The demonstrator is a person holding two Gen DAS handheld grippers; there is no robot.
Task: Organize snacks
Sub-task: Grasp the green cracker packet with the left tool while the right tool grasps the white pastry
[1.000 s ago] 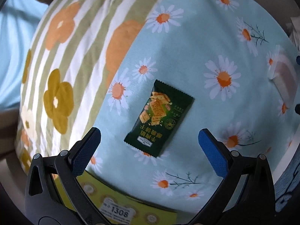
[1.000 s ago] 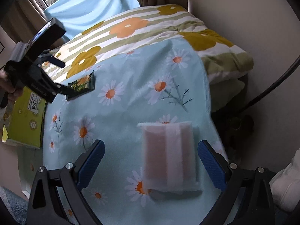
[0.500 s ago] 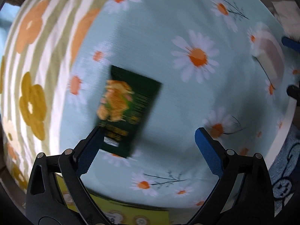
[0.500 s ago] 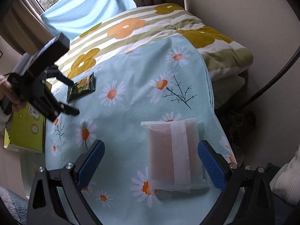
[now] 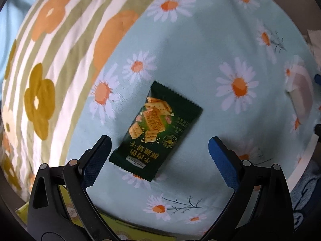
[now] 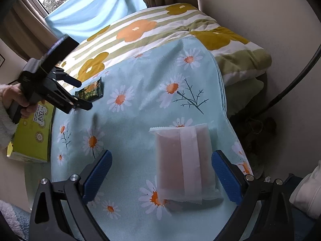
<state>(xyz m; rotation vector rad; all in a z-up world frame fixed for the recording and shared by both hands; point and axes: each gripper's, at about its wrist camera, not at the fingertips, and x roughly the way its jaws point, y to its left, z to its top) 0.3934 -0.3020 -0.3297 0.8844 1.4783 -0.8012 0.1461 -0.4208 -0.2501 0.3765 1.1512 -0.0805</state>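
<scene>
A dark green cracker packet lies flat on the daisy-print cloth. My left gripper points straight down over it, open, and the packet's lower end sits between the blue pads without touching them. In the right wrist view the same packet shows just behind the left gripper, which a hand holds. A pale pink and white snack packet lies close in front of my right gripper. That gripper is open and the packet sits nearer its right pad.
A yellow-green box lies at the cloth's left edge, under the left hand. A striped flower quilt is bunched behind the cloth, by the window. The cloth drops off at its right edge towards a wall.
My left gripper has come down closer to the green packet, which looks larger and now lies between the fingers. The right gripper has stayed over the pink packet.
</scene>
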